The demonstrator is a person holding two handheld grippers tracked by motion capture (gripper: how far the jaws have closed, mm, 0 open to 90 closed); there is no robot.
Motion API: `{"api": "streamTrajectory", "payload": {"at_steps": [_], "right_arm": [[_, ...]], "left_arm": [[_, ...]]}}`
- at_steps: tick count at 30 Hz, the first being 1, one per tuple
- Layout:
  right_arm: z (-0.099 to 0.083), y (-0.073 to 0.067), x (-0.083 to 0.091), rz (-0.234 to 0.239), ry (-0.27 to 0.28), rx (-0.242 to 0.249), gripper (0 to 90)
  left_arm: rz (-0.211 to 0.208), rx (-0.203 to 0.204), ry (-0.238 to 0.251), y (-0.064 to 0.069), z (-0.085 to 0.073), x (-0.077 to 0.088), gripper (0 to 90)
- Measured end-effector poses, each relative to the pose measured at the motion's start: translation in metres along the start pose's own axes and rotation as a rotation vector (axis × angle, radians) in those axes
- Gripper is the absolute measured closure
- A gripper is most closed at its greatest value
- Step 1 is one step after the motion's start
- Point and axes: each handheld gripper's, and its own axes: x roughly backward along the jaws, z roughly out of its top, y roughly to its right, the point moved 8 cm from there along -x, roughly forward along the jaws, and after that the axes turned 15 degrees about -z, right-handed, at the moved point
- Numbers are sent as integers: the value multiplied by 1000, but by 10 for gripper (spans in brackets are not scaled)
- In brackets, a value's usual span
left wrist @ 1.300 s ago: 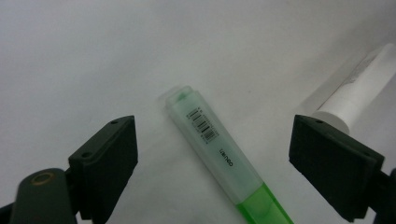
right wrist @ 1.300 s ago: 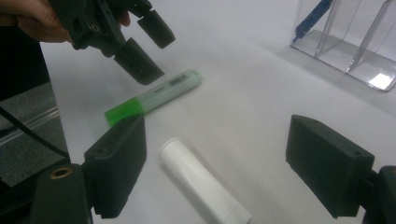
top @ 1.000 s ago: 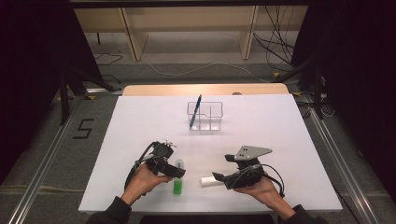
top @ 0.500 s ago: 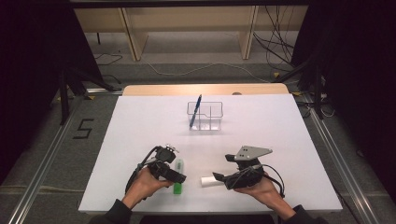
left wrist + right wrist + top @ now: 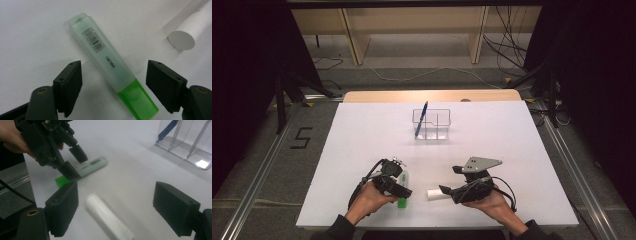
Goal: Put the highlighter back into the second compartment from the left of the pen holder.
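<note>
**Grippers over highlighter and white tube**

High view — left gripper (image 5: 401, 189) sits above the green highlighter (image 5: 402, 189) near the table's (image 5: 362, 135) front edge; right gripper (image 5: 447, 190) lies beside the white tube (image 5: 434, 194).

Left gripper view — jaws apart and just closing, flanking the highlighter without touching it.

Right gripper view — jaws wide apart; tube on the table between them, untouched. A pen (image 5: 166, 130) stands in the clear organiser (image 5: 192, 142).

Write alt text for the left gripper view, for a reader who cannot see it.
A green highlighter with a frosted translucent cap lies diagonally on the white table between the left gripper's two black jaws, which have just been closing but do not touch it. A white plastic cylinder lies at upper right.
</note>
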Motion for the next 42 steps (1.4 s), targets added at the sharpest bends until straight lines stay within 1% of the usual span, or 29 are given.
{"api": "streamTrajectory", "payload": {"at_steps": [2, 6, 7, 8, 13, 17, 19, 20, 26, 30, 31, 37, 39, 42], "right_arm": [[0, 0, 0, 0, -1, -1, 214], [0, 0, 0, 0, -2, -1, 214], [0, -1, 0, 0, -1, 0, 214], [0, -1, 0, 1, -2, 0, 214], [0, -1, 0, 1, -1, 1, 214], [0, -1, 0, 0, -2, 1, 215], [0, -1, 0, 0, -3, 0, 215], [0, -1, 0, 0, -2, 2, 215], [0, 0, 0, -3, -2, 1, 215], [0, -1, 0, -2, -2, 1, 216], [0, -1, 0, -2, -2, 1, 216], [0, -1, 0, -2, -2, 0, 216], [1, 0, 0, -2, 1, 3, 216], [1, -1, 1, -4, 3, 4, 216]], "left_arm": [[-1, 4, 2, 0, 1, -1, 299], [4, 0, -3, -2, 1, -3, 320], [2, 6, -4, -1, 1, -3, 325], [5, 0, -8, -2, 0, -4, 330], [14, -5, -3, -1, 1, -5, 368], [35, -12, -1, -2, 1, -4, 403], [45, -15, -2, -3, 1, -4, 437], [52, -24, -9, -4, 1, -3, 450], [65, -20, -8, -7, 1, -1, 555], [94, -33, -11, -10, 1, 0, 636], [94, -36, -12, -10, 1, 0, 651], [87, -52, -23, -10, 2, 0, 660], [73, -58, -30, -11, 2, 1, 660], [36, -47, -23, -10, 3, 2, 661]]}}
